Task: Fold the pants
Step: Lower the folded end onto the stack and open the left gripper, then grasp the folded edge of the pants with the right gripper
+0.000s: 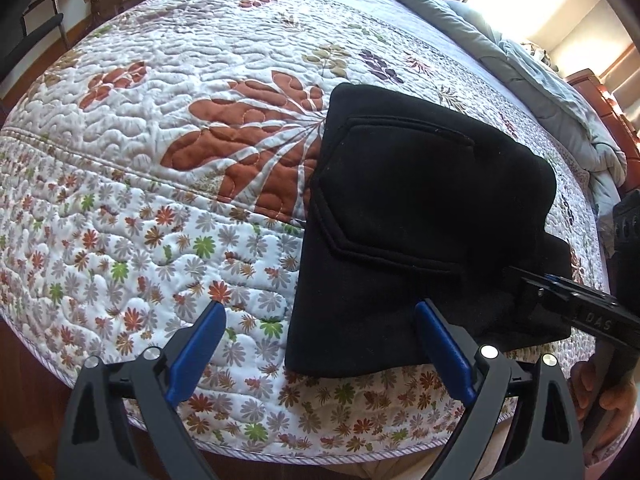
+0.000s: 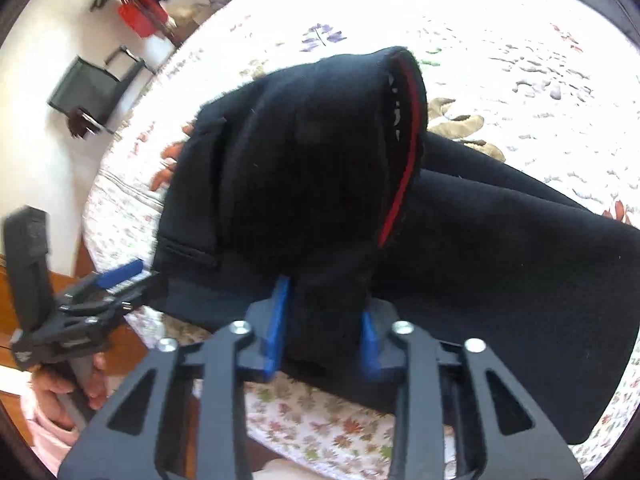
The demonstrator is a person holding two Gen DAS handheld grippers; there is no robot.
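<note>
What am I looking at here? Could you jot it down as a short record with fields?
Item: black pants, partly folded
Surface: floral quilt on a bed
Left gripper: open, empty, near the pants' edge
Right gripper: shut on a raised fold of the pants
Detail: red stripe inside the raised fabric
Background: grey blanket at the bed's far side

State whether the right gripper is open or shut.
Shut on the pants: the right gripper has bunched black cloth pinched between its blue fingers, lifted off the quilt.

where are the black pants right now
The black pants lie folded on the floral quilt near the bed's front edge, right of centre in the left wrist view. The right gripper pinches a bunched part of them.
</note>
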